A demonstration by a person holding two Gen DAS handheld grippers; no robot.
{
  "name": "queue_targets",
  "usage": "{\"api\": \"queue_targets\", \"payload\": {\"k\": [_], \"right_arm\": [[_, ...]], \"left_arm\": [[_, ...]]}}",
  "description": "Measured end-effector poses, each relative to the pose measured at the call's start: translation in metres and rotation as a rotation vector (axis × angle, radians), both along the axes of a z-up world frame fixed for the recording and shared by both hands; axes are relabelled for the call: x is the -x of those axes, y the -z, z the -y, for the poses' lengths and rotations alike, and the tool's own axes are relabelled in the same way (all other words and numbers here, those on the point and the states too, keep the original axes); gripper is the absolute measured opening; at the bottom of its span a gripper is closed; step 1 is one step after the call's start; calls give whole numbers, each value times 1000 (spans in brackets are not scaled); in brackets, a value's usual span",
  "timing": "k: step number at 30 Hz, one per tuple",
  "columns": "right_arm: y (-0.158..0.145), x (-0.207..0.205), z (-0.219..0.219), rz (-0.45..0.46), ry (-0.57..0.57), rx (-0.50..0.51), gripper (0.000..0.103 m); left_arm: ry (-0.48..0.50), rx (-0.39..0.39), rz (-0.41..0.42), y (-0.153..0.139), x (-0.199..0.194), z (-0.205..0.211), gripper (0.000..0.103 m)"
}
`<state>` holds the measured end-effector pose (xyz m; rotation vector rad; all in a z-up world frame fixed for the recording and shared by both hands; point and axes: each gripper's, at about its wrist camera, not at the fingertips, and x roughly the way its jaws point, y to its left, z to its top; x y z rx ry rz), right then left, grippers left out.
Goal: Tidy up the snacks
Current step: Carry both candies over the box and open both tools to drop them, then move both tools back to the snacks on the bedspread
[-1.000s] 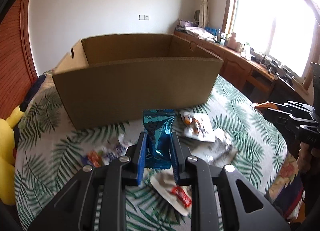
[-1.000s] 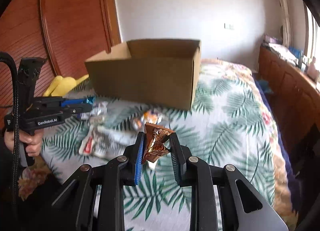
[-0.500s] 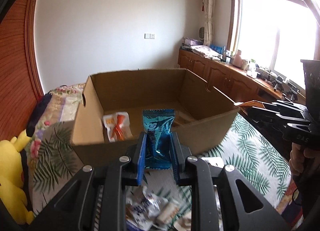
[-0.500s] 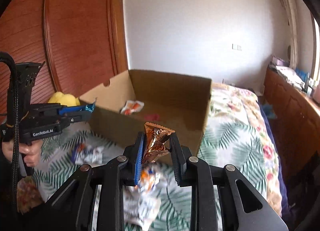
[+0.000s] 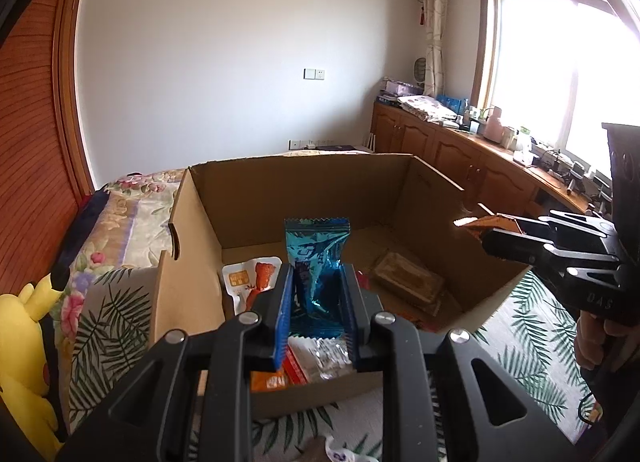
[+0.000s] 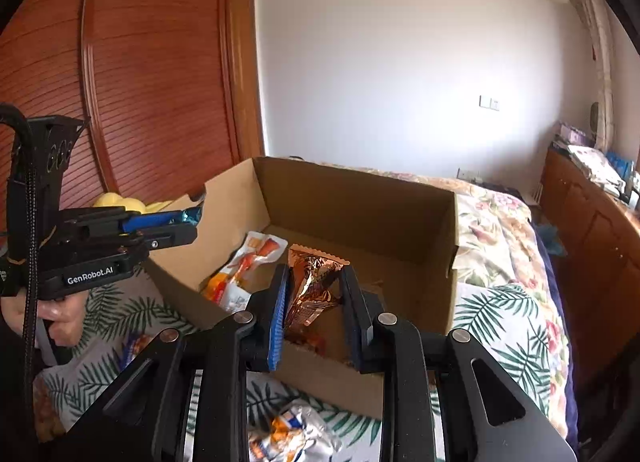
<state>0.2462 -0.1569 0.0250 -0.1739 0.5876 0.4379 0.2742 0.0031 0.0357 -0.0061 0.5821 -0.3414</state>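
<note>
My left gripper (image 5: 318, 304) is shut on a blue foil snack packet (image 5: 316, 262) and holds it over the near edge of the open cardboard box (image 5: 432, 198). My right gripper (image 6: 314, 304) is shut on a copper-brown foil packet (image 6: 312, 286), over the box's (image 6: 352, 198) near corner. The box holds a white-and-orange pouch (image 5: 250, 282), a brown bar (image 5: 408, 282) and several other packets. The right gripper (image 5: 500, 228) shows at the right of the left wrist view; the left gripper (image 6: 176, 222) shows at the left of the right wrist view.
The box stands on a bed with a palm-leaf cover (image 5: 532, 326). Loose snack packets (image 6: 292, 434) lie on the cover in front of the box. A yellow plush toy (image 5: 24, 342) sits at the left. Wooden cabinets (image 5: 460, 158) run along the right under a window.
Both grippers rose from near the bed cover and moved forward with their packets. They now hang over the box's open top, and its inside has come into view.
</note>
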Motion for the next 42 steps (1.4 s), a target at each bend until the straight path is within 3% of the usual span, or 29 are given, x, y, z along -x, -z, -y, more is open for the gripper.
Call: {"api": "queue_targets", "payload": {"k": [22, 32, 42], "right_arm": [[23, -31, -7, -45, 0, 9, 27], [18, -21, -5, -31, 6, -3, 31], [5, 18, -3, -17, 15, -9, 35]], "left_arm": [[-6, -14, -41, 22, -28, 10, 24], [-6, -21, -30, 19, -18, 10, 27], [5, -15, -18, 7, 18, 7, 32]]}}
